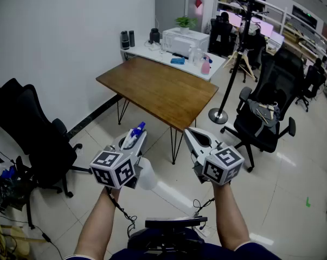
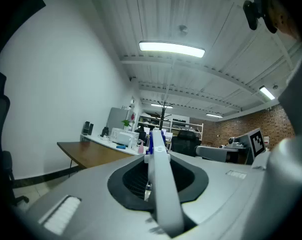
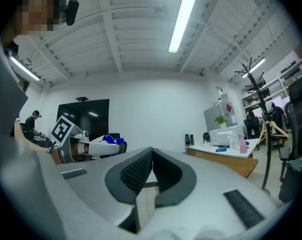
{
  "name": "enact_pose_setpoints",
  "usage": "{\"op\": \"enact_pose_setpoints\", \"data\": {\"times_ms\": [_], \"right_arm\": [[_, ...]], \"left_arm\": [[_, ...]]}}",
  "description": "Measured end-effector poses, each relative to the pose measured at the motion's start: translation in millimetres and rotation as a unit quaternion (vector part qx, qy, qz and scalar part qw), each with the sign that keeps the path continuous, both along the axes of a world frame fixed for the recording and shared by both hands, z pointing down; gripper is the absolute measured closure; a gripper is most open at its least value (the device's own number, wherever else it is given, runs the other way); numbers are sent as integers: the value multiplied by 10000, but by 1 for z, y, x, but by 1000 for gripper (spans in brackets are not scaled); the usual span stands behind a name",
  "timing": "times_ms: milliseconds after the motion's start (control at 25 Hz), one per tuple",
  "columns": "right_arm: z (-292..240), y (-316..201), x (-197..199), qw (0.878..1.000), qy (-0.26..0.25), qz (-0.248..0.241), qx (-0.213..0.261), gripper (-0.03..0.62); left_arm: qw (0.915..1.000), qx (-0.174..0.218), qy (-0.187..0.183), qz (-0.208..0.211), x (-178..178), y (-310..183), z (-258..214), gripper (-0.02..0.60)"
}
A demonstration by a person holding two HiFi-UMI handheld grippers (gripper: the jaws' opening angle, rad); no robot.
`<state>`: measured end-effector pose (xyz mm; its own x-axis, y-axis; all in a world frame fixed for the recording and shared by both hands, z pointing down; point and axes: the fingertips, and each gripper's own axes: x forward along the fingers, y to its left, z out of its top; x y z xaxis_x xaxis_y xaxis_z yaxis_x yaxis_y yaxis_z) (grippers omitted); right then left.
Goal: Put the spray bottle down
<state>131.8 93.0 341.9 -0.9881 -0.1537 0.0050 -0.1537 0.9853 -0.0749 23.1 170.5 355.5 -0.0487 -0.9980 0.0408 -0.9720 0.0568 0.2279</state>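
Observation:
A white spray bottle [image 1: 146, 177] with a blue nozzle [image 1: 139, 127] is held off the floor in my left gripper [image 1: 136, 138]. The jaws are shut on its trigger head and the body hangs below. In the left gripper view the bottle's white neck [image 2: 162, 184] runs between the pads, with the blue tip [image 2: 154, 136] beyond. My right gripper [image 1: 188, 132] hovers level beside it on the right, shut with nothing between its pads [image 3: 140, 170]. Both point toward the wooden table [image 1: 159, 89]. The right gripper view shows the left gripper [image 3: 79, 145] and blue nozzle [image 3: 112, 140] off to its left.
A white side table [image 1: 152, 54] behind the wooden one carries a microwave, a plant, a pink bottle [image 1: 205, 65] and other small things. Black office chairs stand at the left [image 1: 41, 145] and right [image 1: 263, 123]. A coat stand [image 1: 219, 114] rises by the table's right corner. Cables lie on the tiled floor.

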Motion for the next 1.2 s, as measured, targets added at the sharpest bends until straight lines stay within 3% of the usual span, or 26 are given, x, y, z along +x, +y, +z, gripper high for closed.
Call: {"op": "enact_pose_setpoints", "data": {"times_ms": [360, 560, 1000, 1200], "right_arm": [[8, -28, -2, 10000, 63, -34, -36, 588], [15, -51, -21, 9998, 46, 50, -172, 588], [23, -128, -125, 9962, 253, 768, -326, 588], [8, -161, -157, 9930, 152, 1147, -224, 588]], "left_arm": [[9999, 48, 106, -116, -9, -25, 7, 503], [9999, -18, 104, -77, -31, -47, 12, 503], [9982, -98, 391, 442, -154, -133, 26, 503], [9962, -54, 349, 792, -196, -177, 16, 503]]}}
